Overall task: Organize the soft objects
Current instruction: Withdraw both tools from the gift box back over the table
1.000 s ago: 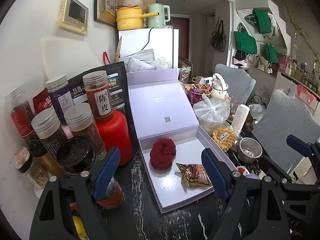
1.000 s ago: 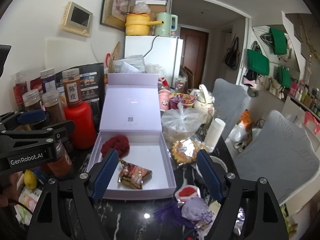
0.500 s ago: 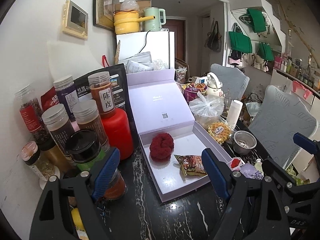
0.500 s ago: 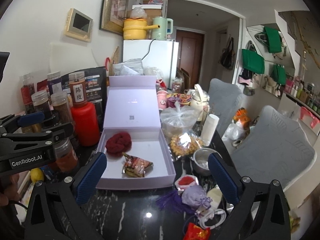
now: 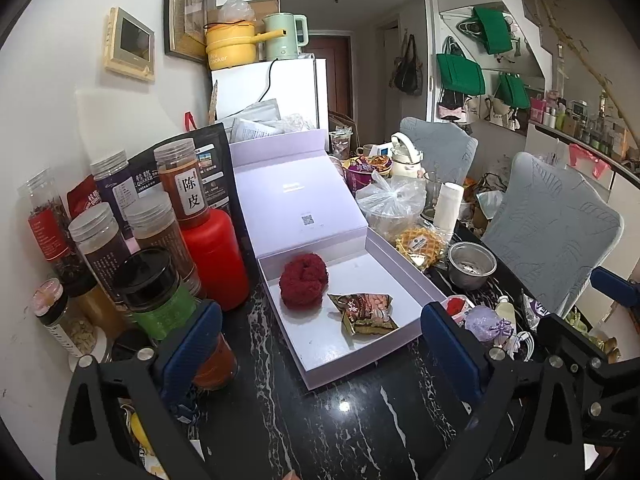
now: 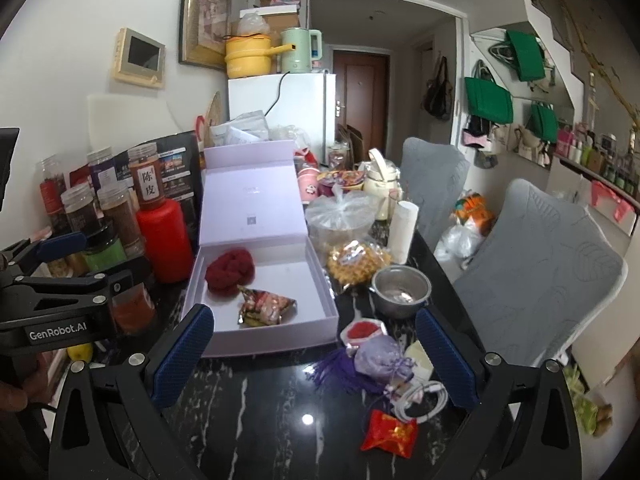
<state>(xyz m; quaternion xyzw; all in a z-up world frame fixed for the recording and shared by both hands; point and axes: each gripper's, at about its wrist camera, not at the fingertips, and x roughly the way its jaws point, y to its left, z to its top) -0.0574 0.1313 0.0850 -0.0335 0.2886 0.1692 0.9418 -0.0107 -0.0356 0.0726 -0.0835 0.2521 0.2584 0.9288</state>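
Note:
An open lilac box [image 5: 404, 256] [image 6: 320, 280] lies on the black marble table with its lid propped up behind. Inside are a dark red knitted ball [image 5: 303, 280] [image 6: 231, 269] and a crinkly snack packet [image 5: 365, 312] [image 6: 266, 307]. A lilac sachet with a purple tassel [image 6: 376, 356] [image 5: 486, 322] and a red packet [image 6: 390, 432] lie on the table right of the box. My left gripper [image 5: 320, 344] is open and empty, in front of the box. My right gripper [image 6: 316, 352] is open and empty, near the box's front edge.
Jars and a red bottle [image 5: 212, 256] crowd the left side by the wall. A steel bowl [image 6: 400, 290], a waffle packet [image 6: 358, 260], a tied plastic bag [image 6: 344, 216], a white cable [image 6: 420, 398] and grey chairs [image 6: 536, 248] lie to the right.
Both grippers have drawn back and up from the box, so more of the table front shows. The right gripper's jaws have opened wider. The box's contents have not moved.

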